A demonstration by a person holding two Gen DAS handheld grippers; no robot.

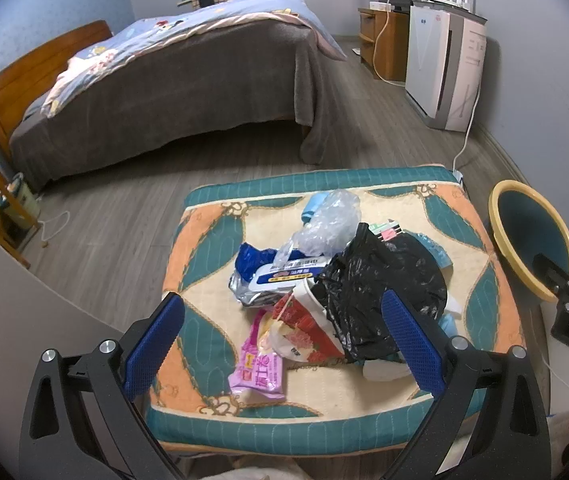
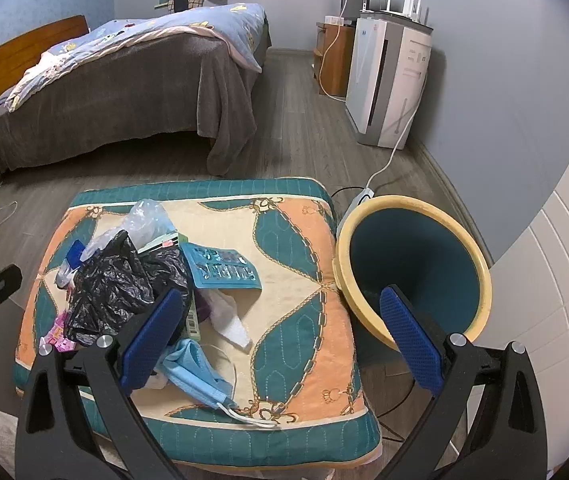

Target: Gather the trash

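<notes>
A pile of trash lies on a patterned cushion (image 1: pixel 204 240) (image 2: pixel 296 248): a crumpled black plastic bag (image 1: pixel 380 292) (image 2: pixel 112 284), a clear plastic bag (image 1: pixel 332 216), a wet-wipe pack (image 1: pixel 280 276), a pink wrapper (image 1: pixel 258 368), a teal packet (image 2: pixel 220 266), a blue face mask (image 2: pixel 192 368) and white tissue (image 2: pixel 232 324). A teal bin with a yellow rim (image 2: pixel 412 264) (image 1: pixel 532 232) stands right of the cushion. My left gripper (image 1: pixel 284 344) is open above the pile's near side. My right gripper (image 2: pixel 280 336) is open over the cushion's right half, beside the bin.
A bed (image 1: pixel 172 76) with a grey cover stands behind on the wooden floor. A white air purifier (image 1: pixel 444 64) and a wooden cabinet (image 1: pixel 384 40) stand against the right wall. A white cable (image 2: pixel 388 160) runs to a power strip by the bin.
</notes>
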